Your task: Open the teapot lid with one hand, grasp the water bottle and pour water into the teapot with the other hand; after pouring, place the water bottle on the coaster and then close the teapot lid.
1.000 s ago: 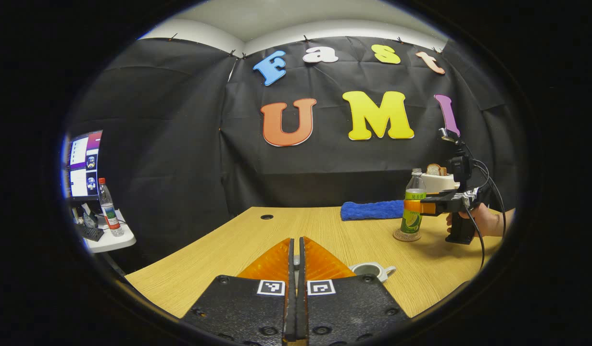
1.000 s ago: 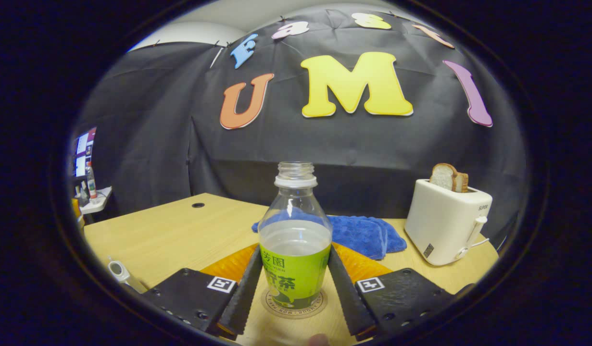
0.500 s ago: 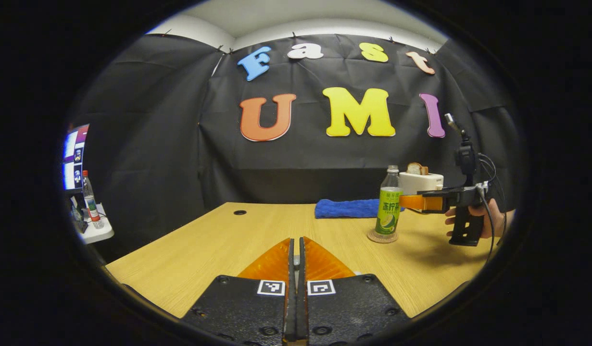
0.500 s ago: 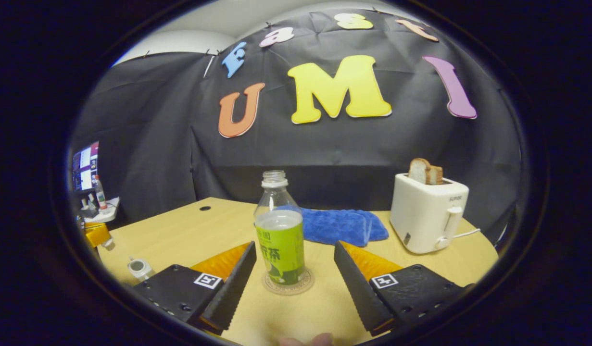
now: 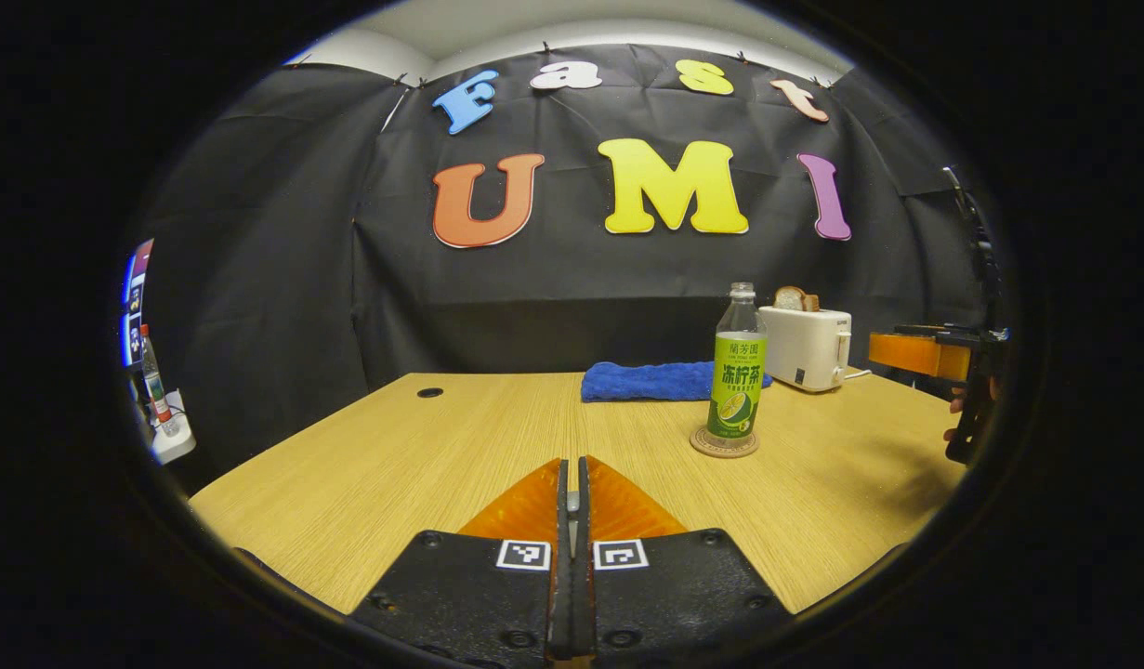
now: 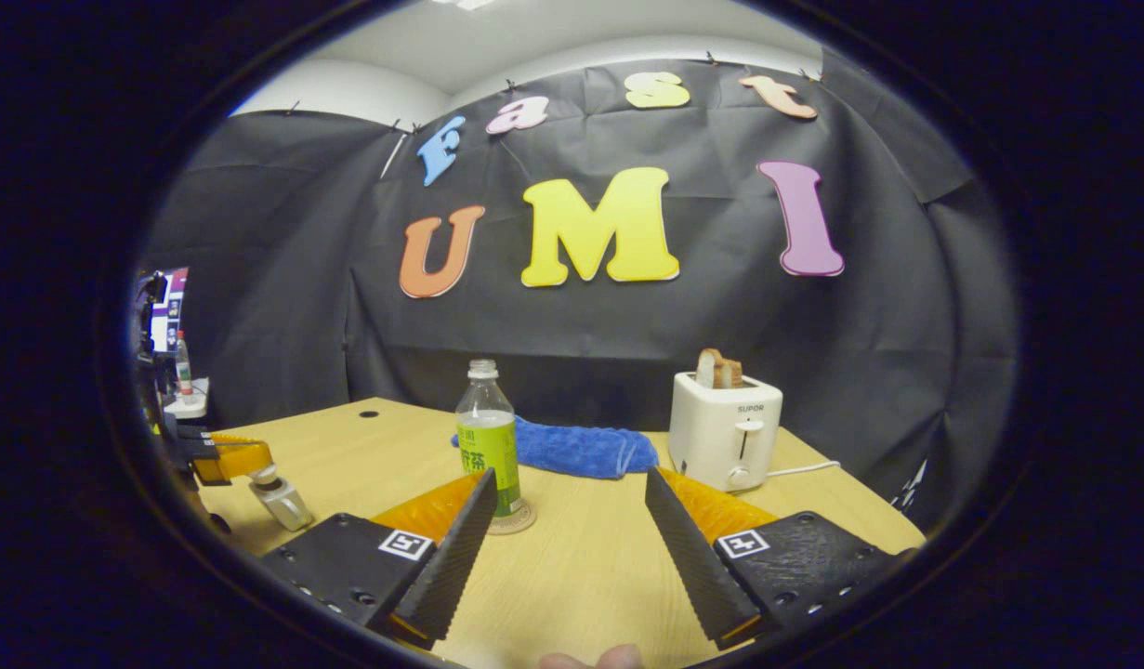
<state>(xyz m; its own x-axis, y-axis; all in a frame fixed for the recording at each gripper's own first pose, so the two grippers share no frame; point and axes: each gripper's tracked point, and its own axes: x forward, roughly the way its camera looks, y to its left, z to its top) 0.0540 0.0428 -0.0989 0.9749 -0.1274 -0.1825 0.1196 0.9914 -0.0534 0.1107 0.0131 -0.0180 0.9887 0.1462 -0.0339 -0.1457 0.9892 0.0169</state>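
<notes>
On the round coaster (image 5: 724,444) at about two o'clock in the left gripper view stands the uncapped water bottle (image 5: 736,367), upright. Behind it lie a blue towel (image 5: 648,381) and a white toaster (image 5: 806,346) on the wooden table (image 5: 423,455). The left gripper (image 5: 572,506) holds its fingers pressed together. The right gripper (image 6: 567,534) has its jaws spread wide, clear of the bottle, which stands at eleven o'clock.

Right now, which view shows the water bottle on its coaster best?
The left gripper view: the water bottle stands whole and unblocked on the coaster. In the right gripper view, the open right gripper has one finger across the bottle's base and part of the coaster.
</notes>
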